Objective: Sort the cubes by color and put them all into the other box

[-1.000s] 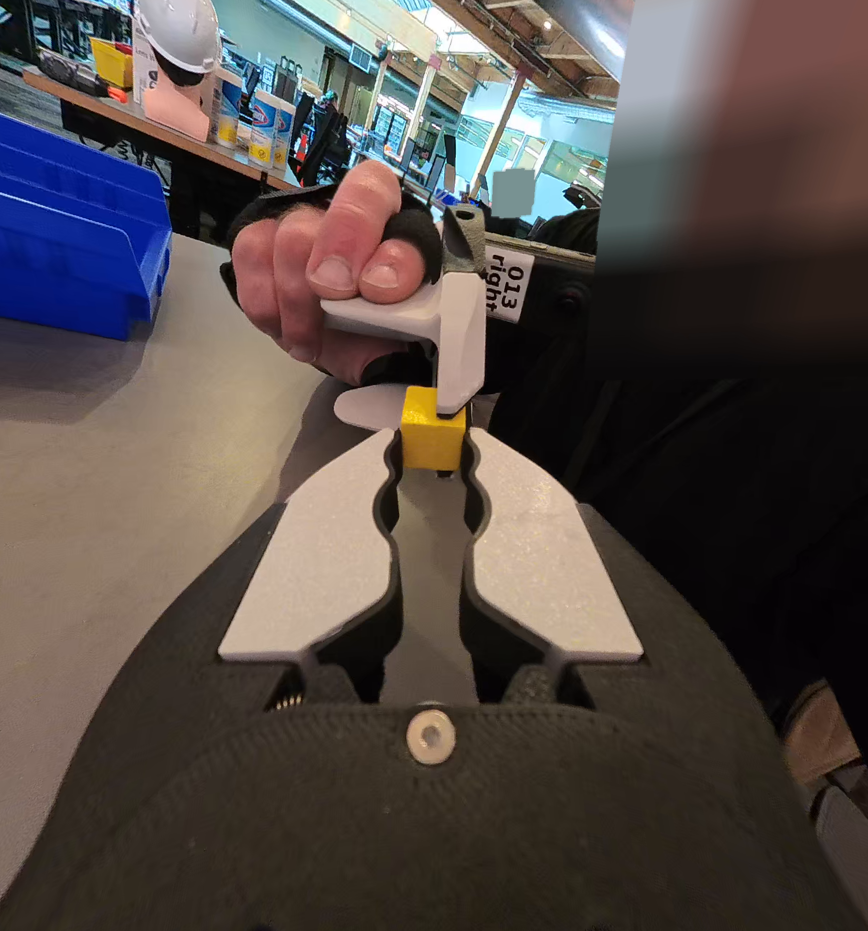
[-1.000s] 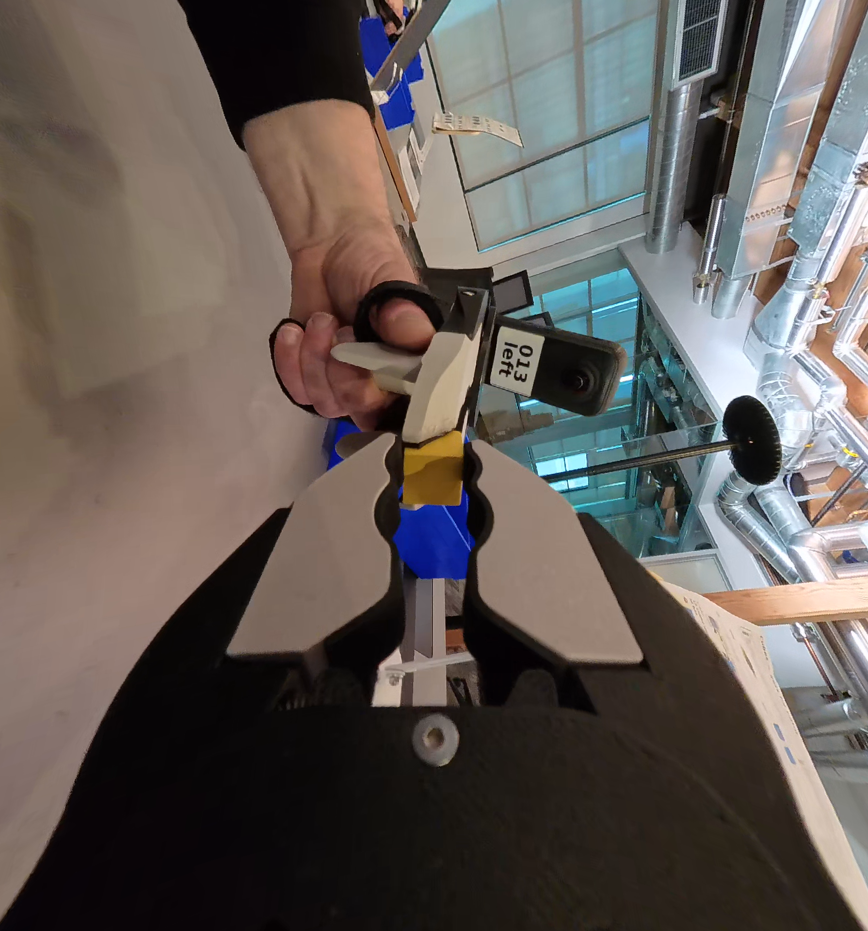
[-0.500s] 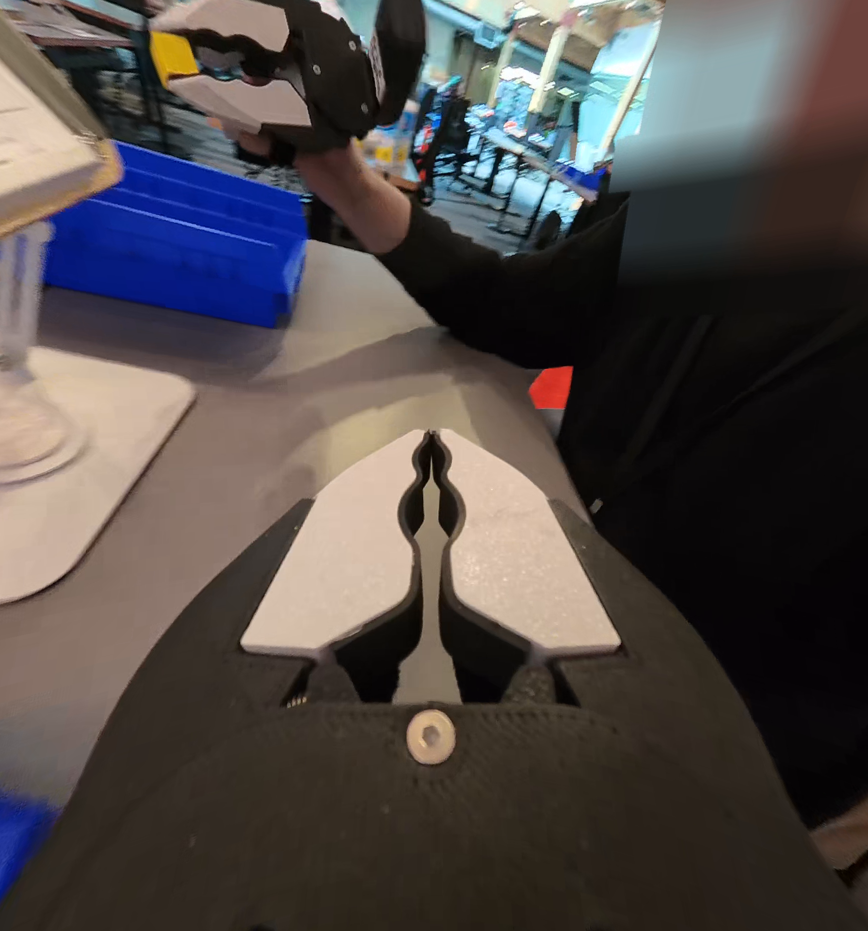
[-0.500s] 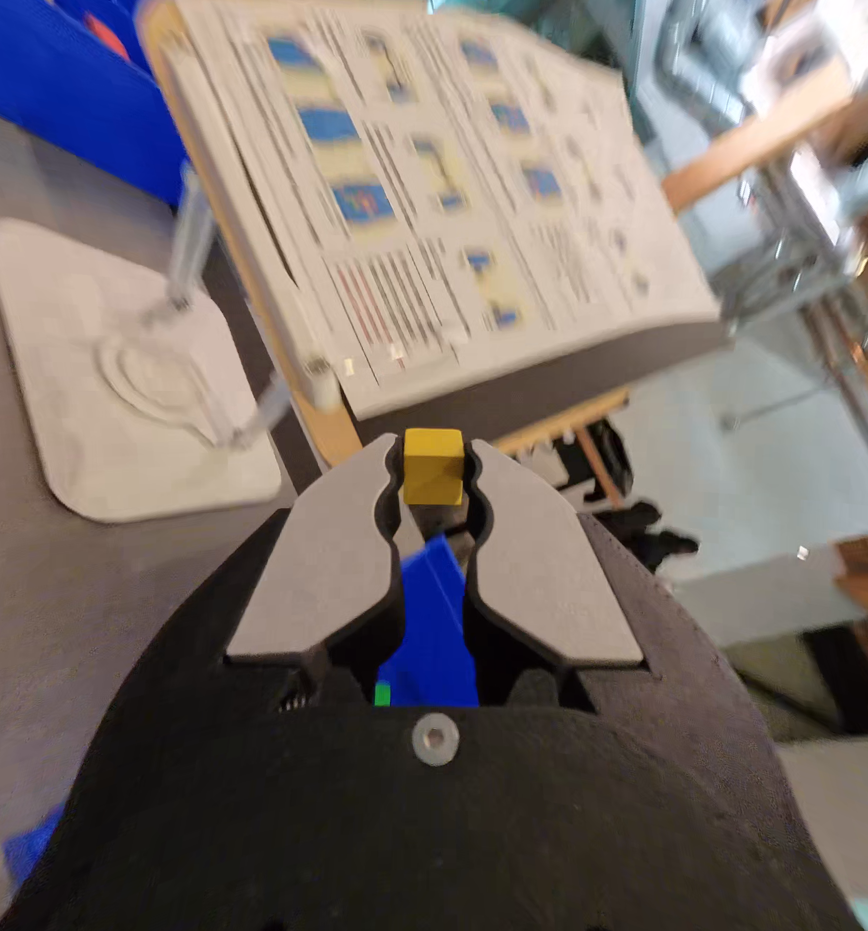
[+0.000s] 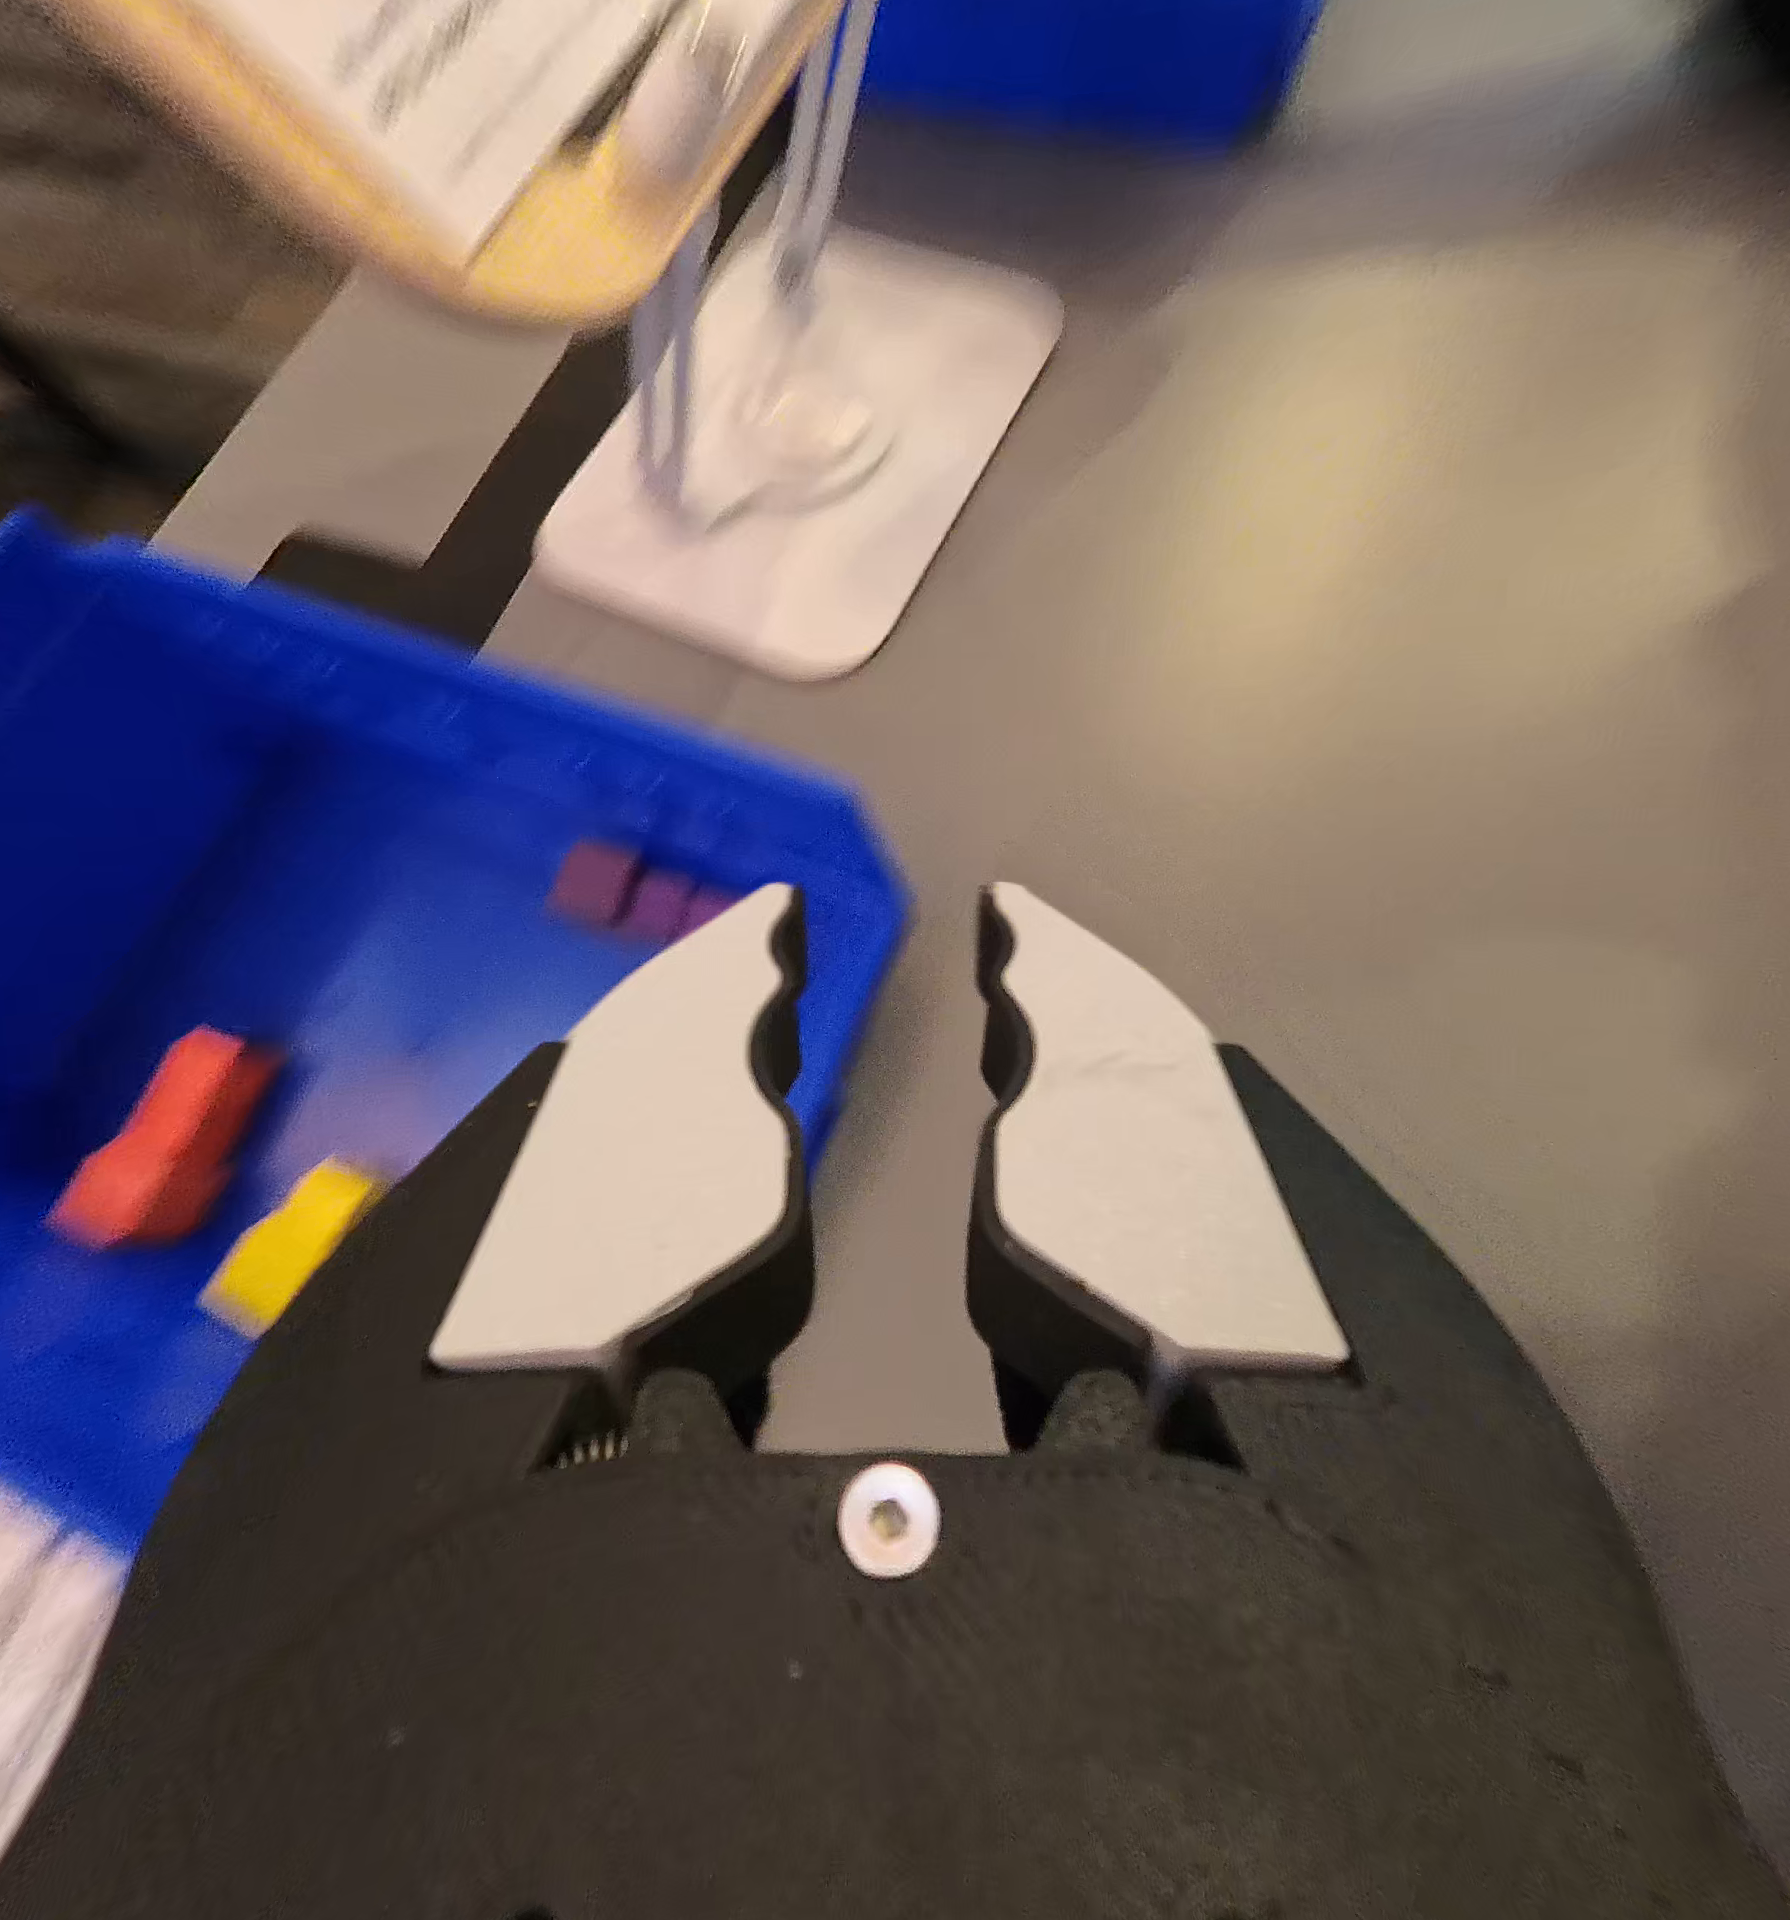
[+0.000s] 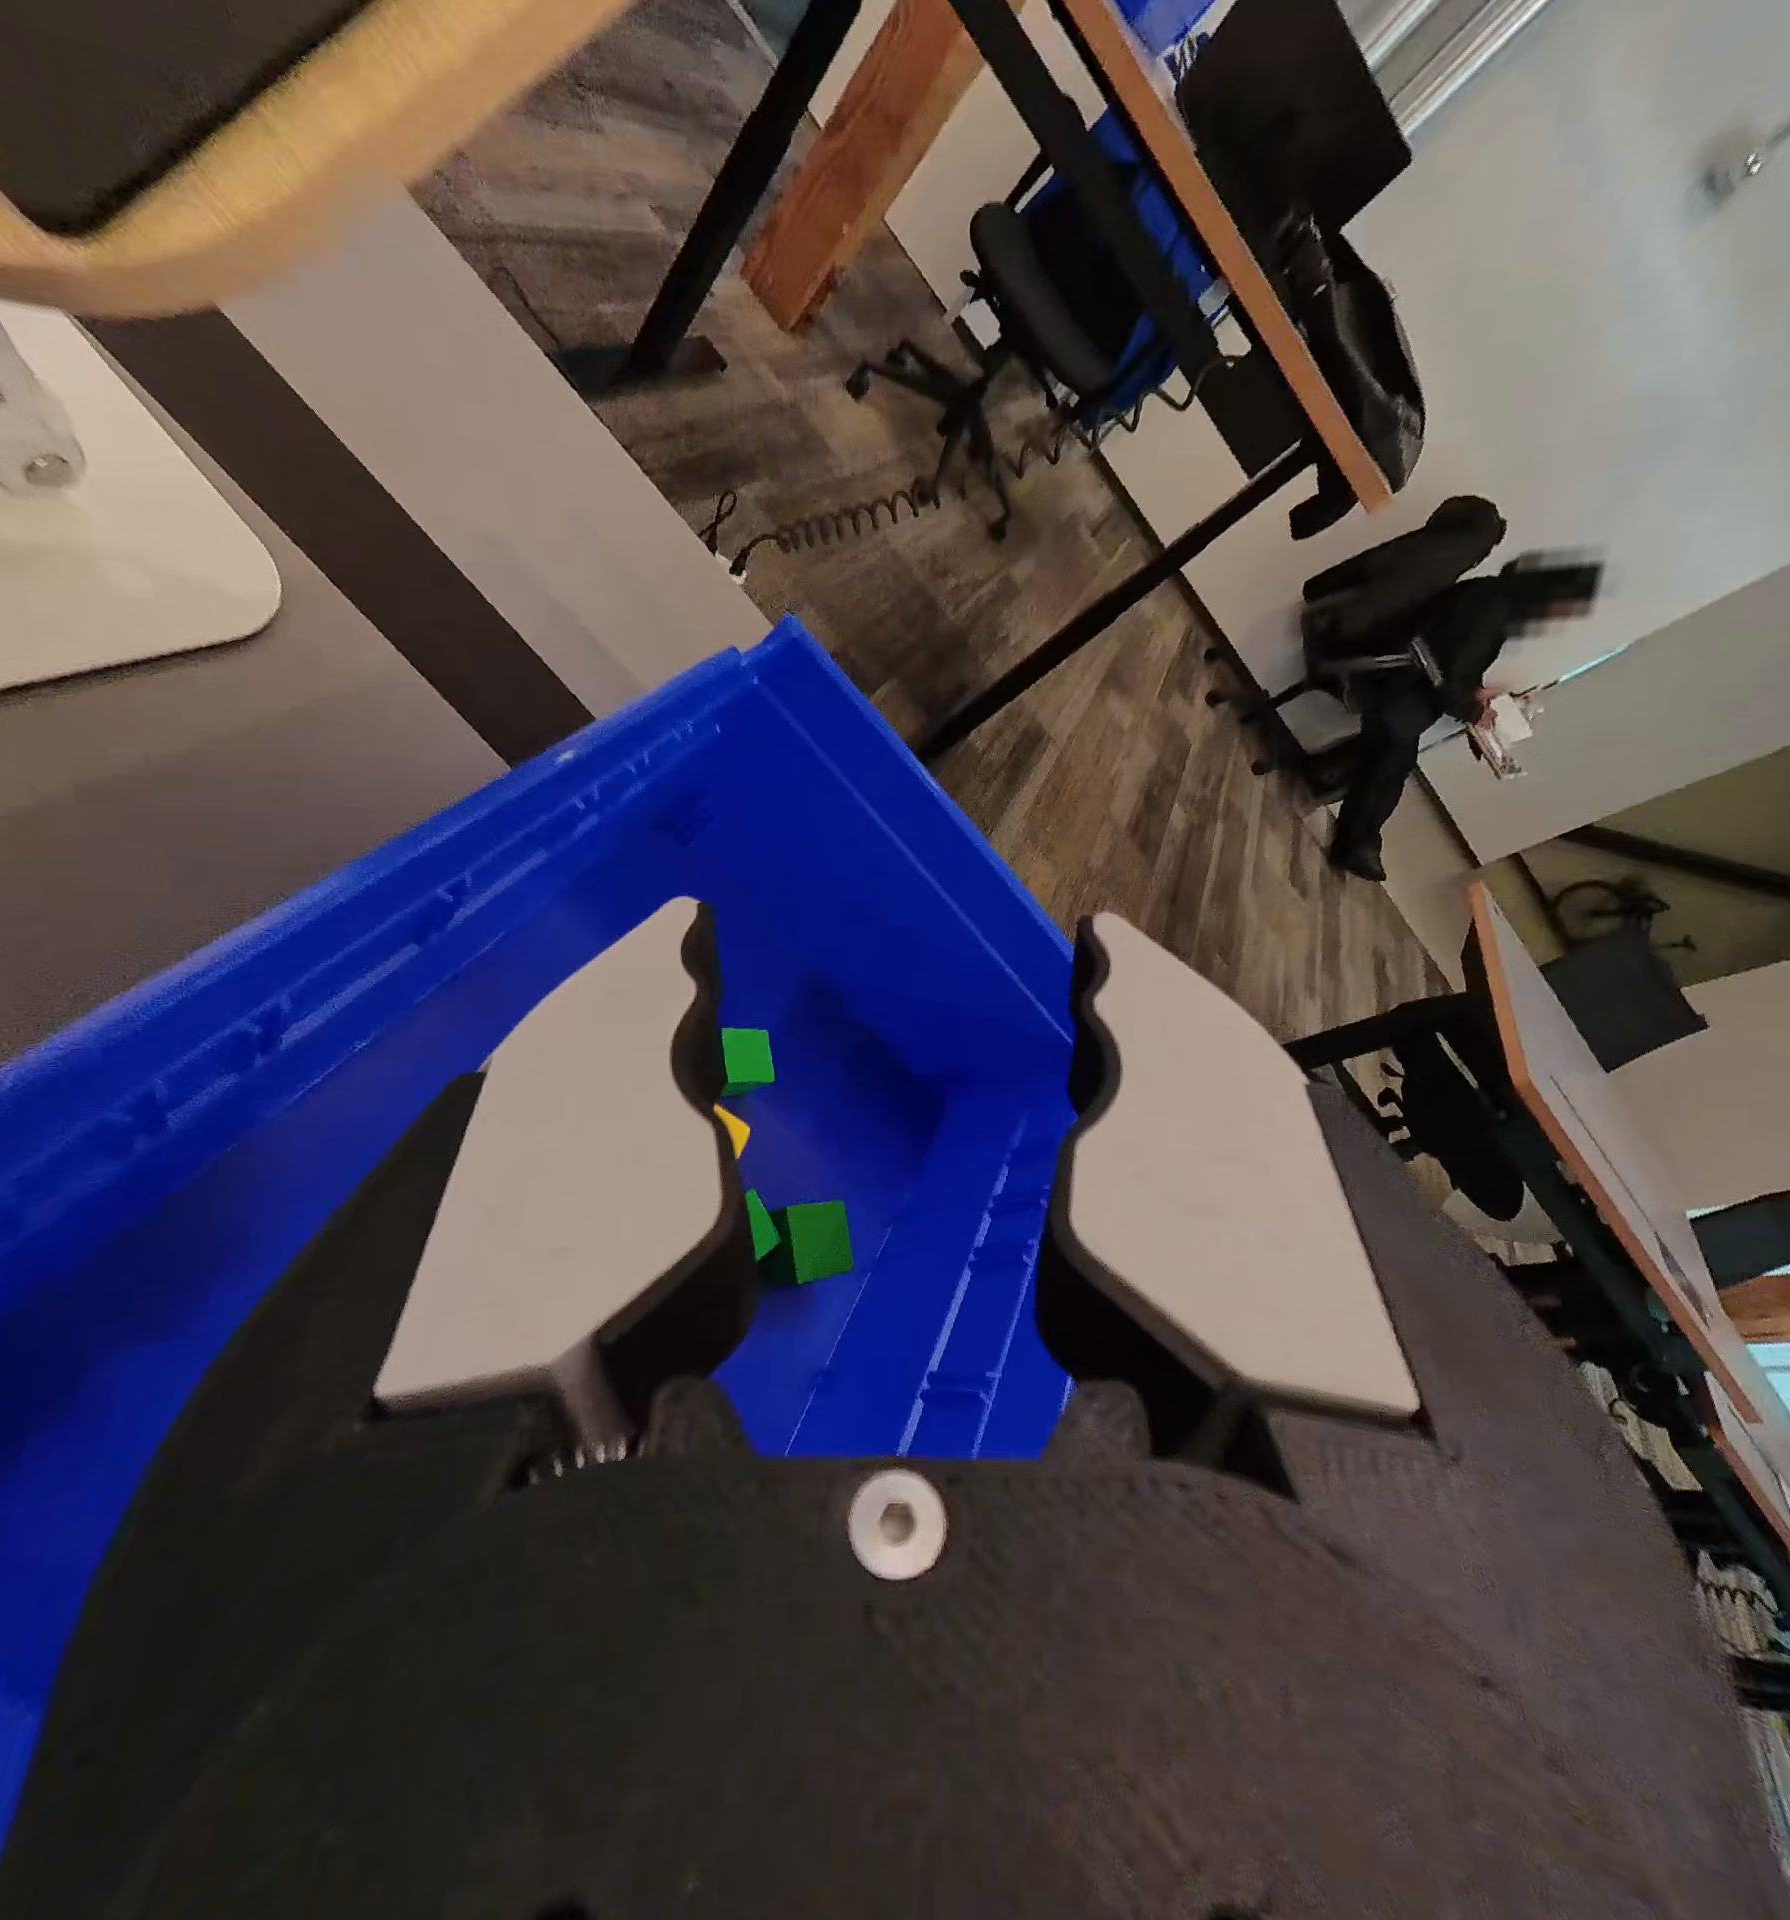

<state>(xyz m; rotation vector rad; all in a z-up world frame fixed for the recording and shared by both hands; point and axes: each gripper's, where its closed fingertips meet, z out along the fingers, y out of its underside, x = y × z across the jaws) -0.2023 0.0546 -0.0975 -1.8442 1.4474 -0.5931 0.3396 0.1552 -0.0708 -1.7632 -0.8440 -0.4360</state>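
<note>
In the blurred left wrist view a blue box (image 5: pixel 382 727) lies at the left with red cubes (image 5: pixel 169 1138), a yellow cube (image 5: pixel 283 1257) and purple cubes (image 5: pixel 631 902) in it. My left gripper (image 5: pixel 886 902) is open and empty, over the table just right of that box's corner. In the right wrist view my right gripper (image 6: pixel 886 920) is open and empty above another blue box (image 6: pixel 351 935). Green cubes (image 6: pixel 813 1238) and a yellow cube (image 6: pixel 733 1130), partly hidden by the left finger, lie on that box's floor.
A white stand base (image 5: pixel 818 468) with a clear post holds a tilted board (image 5: pixel 517 135) on the grey table (image 5: pixel 1390 727); the base also shows in the right wrist view (image 6: pixel 91 561). Beyond the table edge are floor, desks, an office chair (image 6: pixel 1026 312) and a seated person (image 6: pixel 1421 665). The gap from one gripper's tips to the other's is roughly 55 cm.
My right gripper carried the yellow cube over the blue box and opened; the cube now lies in the box. My left gripper opened and swung toward the box of mixed cubes.
</note>
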